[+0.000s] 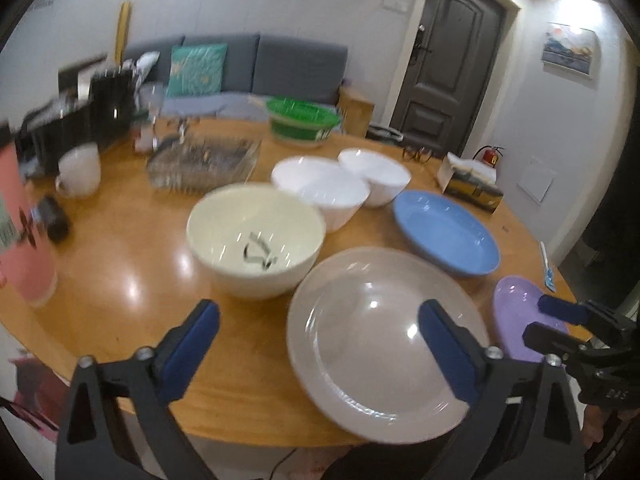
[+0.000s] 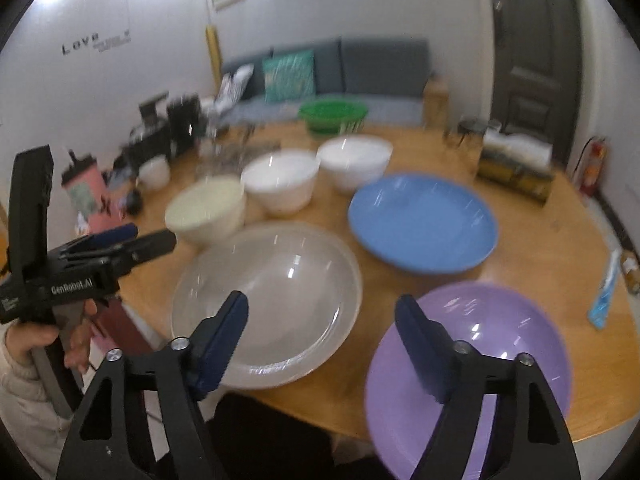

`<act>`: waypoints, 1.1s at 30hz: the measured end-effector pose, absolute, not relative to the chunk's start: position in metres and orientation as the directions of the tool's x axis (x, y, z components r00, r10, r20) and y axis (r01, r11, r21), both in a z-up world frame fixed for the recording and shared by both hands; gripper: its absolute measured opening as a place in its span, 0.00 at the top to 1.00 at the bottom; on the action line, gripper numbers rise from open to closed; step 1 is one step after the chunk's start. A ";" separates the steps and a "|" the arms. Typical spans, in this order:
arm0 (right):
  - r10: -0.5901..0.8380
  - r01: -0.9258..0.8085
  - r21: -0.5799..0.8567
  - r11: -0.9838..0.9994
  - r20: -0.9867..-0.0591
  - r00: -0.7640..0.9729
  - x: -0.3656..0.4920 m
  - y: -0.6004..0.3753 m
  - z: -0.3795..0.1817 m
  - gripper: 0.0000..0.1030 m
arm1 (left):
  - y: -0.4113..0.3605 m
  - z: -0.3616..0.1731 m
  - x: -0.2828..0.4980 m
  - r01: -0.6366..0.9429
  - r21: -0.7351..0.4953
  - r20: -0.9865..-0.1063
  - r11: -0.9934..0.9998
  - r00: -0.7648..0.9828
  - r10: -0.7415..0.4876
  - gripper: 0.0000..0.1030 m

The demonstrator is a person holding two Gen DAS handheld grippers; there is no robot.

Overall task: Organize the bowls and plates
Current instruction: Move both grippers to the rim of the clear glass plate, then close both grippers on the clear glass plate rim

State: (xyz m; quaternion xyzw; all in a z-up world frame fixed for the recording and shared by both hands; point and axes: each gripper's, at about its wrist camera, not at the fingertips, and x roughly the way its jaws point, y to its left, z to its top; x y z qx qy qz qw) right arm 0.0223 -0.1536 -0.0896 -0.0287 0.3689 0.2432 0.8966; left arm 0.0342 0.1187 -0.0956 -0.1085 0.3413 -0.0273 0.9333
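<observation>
On the round wooden table [image 1: 132, 280] stand a cream bowl [image 1: 256, 236], two white bowls [image 1: 324, 188] [image 1: 376, 176], a blue plate [image 1: 444, 228], a pale beige plate [image 1: 380, 336] and a purple plate [image 1: 516, 316]. My left gripper [image 1: 320, 344] is open and empty above the table's near edge, its right finger over the beige plate. My right gripper [image 2: 320, 340] is open and empty, between the beige plate [image 2: 268, 300] and the purple plate [image 2: 488, 344]. The blue plate [image 2: 424, 224] lies beyond. The left gripper also shows in the right wrist view [image 2: 132, 240].
A wire dish rack [image 1: 204, 164] stands behind the bowls. A green basin [image 1: 304, 120], a white mug [image 1: 80, 172], a pink tumbler [image 1: 20, 224], a tissue box [image 1: 472, 184], dark appliances [image 1: 80, 112] and a blue tube [image 1: 547, 268] sit around the table. A sofa is behind.
</observation>
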 end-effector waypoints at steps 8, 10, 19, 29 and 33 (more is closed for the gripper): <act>0.351 -0.437 0.099 0.894 -0.761 0.546 0.041 -0.136 -0.116 0.47 | 0.129 -0.134 0.047 -0.015 -0.291 -0.686 0.957 0.700 -0.198 0.37; 0.332 -0.430 0.082 0.899 -0.768 0.548 0.044 -0.135 -0.118 0.49 | 0.127 -0.140 0.050 -0.020 -0.291 -0.698 0.957 0.688 -0.198 0.52; 0.301 -0.444 0.051 0.894 -0.805 0.512 0.055 -0.128 -0.127 0.58 | 0.126 -0.153 0.057 -0.025 -0.303 -0.720 0.953 0.661 -0.211 0.74; 0.264 -0.452 0.001 0.892 -0.813 0.519 0.061 -0.120 -0.128 0.60 | 0.123 -0.160 0.059 -0.017 -0.315 -0.719 0.949 0.657 -0.227 0.85; 0.259 -0.451 -0.006 0.893 -0.813 0.522 0.063 -0.119 -0.128 0.61 | 0.123 -0.161 0.059 -0.017 -0.314 -0.718 0.949 0.658 -0.226 0.86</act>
